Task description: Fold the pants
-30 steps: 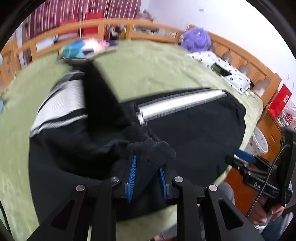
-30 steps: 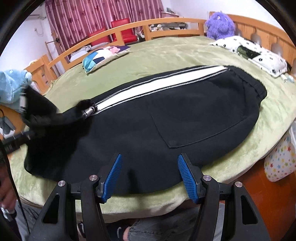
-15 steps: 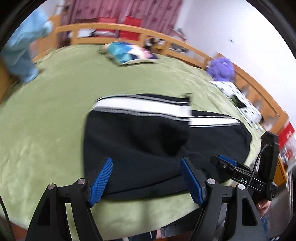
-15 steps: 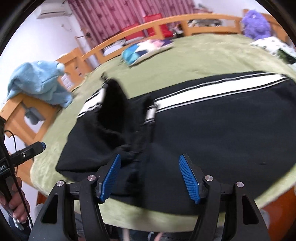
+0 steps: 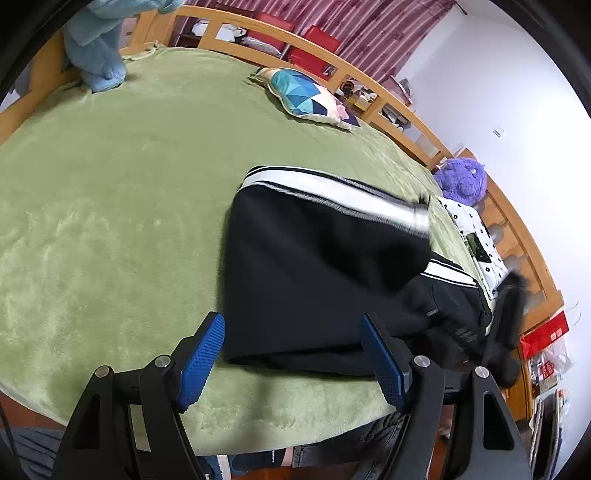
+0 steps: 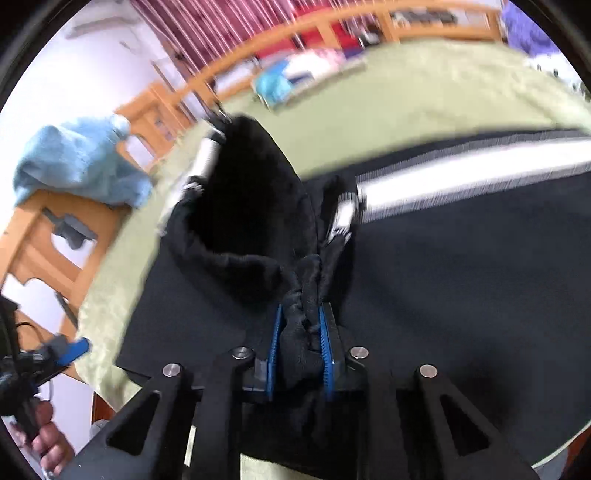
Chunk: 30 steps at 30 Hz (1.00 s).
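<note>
Green plush bed cover [image 5: 110, 192], wooden rail behind. Left gripper [image 5: 291, 363] released, jaws wide at the folded edge of the black track pants with white side stripe [image 5: 314, 266]. Right gripper [image 6: 301, 347], jaws just closed, clenched on a bunched black fold. Risk: thick wad slipping, skewing the fold.

We see black pants [image 5: 317, 280] with a white side stripe [image 5: 343, 199], a green bedspread [image 5: 110, 184], a purple plush toy [image 5: 461, 181], blue-padded tongs [image 5: 291, 365], and maroon curtains [image 5: 369, 26].
</note>
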Available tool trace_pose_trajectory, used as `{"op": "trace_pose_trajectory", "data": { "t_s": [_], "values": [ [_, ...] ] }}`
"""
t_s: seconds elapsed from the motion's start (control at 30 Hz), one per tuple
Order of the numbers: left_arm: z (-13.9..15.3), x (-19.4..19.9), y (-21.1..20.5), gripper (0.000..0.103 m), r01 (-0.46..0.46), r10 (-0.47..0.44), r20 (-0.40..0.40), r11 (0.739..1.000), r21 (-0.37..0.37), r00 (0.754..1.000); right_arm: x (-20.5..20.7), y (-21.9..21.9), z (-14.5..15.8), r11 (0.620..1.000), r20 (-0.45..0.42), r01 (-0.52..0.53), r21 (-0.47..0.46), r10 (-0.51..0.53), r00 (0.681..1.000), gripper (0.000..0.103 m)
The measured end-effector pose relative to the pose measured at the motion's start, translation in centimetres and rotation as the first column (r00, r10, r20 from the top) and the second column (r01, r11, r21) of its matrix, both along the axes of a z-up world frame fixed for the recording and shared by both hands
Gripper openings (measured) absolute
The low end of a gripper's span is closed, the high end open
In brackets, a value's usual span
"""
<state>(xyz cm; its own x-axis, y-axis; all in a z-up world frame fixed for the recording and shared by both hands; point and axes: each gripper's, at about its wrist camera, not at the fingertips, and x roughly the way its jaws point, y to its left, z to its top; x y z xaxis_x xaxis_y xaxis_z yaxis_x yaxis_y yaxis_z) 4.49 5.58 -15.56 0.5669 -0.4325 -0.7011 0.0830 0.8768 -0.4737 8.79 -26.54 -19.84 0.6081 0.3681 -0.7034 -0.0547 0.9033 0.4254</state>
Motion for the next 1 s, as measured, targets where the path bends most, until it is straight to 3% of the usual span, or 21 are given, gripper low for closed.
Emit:
{"op": "trace_pose_trajectory", "data": {
  "t_s": [0.1,0.2,0.3,0.37,0.4,0.47,0.57,0.73,0.93,1.0],
  "values": [
    [0.5,-0.6,-0.4,0.074,0.015,-0.016,0.031,0.999,0.04,0.999,-1.7,-3.5,2.8,0.995,0.108,0.103,0.009,-0.104,0.989,0.017],
    [0.6,-0.3,-0.9,0.074,0.029,-0.031,0.039,0.999,0.043,0.999,-2.0,-5.4,2.4,0.989,0.08,0.144,-0.021,-0.142,0.987,0.017],
    [0.2,0.8,-1.9,0.074,0.052,-0.053,0.024,0.998,0.033,0.998,-2.1,-4.8,-0.9,0.997,-0.066,0.069,-0.027,-0.07,0.995,0.026],
    [0.0,1.6,-2.5,0.074,0.058,-0.059,0.014,0.997,0.053,0.998,-2.9,-3.8,-1.9,0.998,-0.102,0.017,-0.054,-0.023,0.995,0.03],
    [0.0,1.8,-2.7,0.074,0.059,-0.059,0.01,0.997,0.059,0.998,-3.6,-3.2,-1.9,0.996,-0.081,0.002,-0.088,-0.01,0.997,0.032],
    [-0.1,2.2,-3.0,0.074,0.068,-0.068,0.0,0.995,0.067,0.998,-4.8,-2.3,-1.2,0.992,-0.025,0.0,-0.13,-0.003,1.0,0.05],
    [-0.1,1.7,-3.1,0.074,0.069,-0.07,0.008,0.993,0.099,0.998,-5.7,-2.4,-0.4,0.995,0.008,-0.006,-0.099,0.007,1.0,0.057],
    [-1.1,0.9,-4.1,0.074,0.135,-0.136,-0.005,0.977,0.166,0.991,-4.7,-3.1,-1.9,0.999,-0.062,0.016,-0.037,-0.018,0.998,0.059],
    [-3.3,1.3,-6.2,0.074,0.156,-0.153,-0.03,0.956,0.248,0.988,-5.0,-3.5,-0.7,0.999,-0.039,0.027,-0.032,-0.029,0.999,0.059],
    [-3.4,1.8,-6.9,0.074,0.142,-0.143,-0.019,0.94,0.31,0.99,-5.2,-3.4,-0.6,0.999,-0.043,0.031,-0.037,-0.033,0.999,0.059]
  ]
}}
